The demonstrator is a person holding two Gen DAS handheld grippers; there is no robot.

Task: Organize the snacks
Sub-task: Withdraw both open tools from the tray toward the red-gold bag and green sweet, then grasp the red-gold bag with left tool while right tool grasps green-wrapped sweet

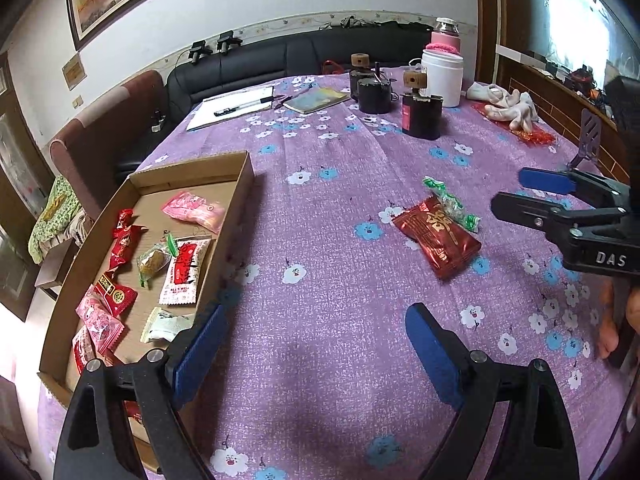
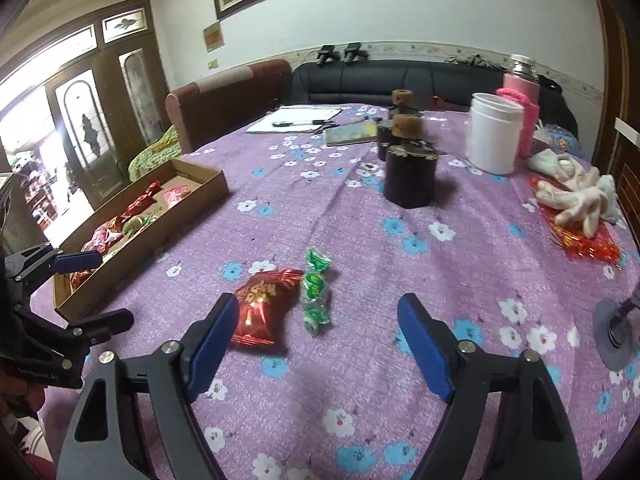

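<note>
**Ana:** Snacks first: 2 are lying loose on the purple cloth, a red packet (image 2: 262, 308) and a green wrapped candy (image 2: 316, 294), touching along one edge. The rest are sitting in the cardboard box (image 1: 240, 184).

**Ben:** Where is the box sitting relative to those 2?

**Ana:** Well apart, toward the left side of the table. The right gripper (image 2: 318, 344) is hovering just short of the pair, its jaws spread and pinching nothing; the red packet is lying beside the left pad, the candy more in line with the gap.

**Ben:** And the other tool?

**Ana:** The left gripper (image 1: 312, 340) is standing wide open near the box's long wall, empty too (only bare cloth between its pads).

**Ben:** So which step is in hand?

**Ana:** I am judging it a reach for a loose snack. The next move is calling for lowering over 1 wrapper only, closing gently since both look crinkly and slippery, then carrying it across into the box.
</note>
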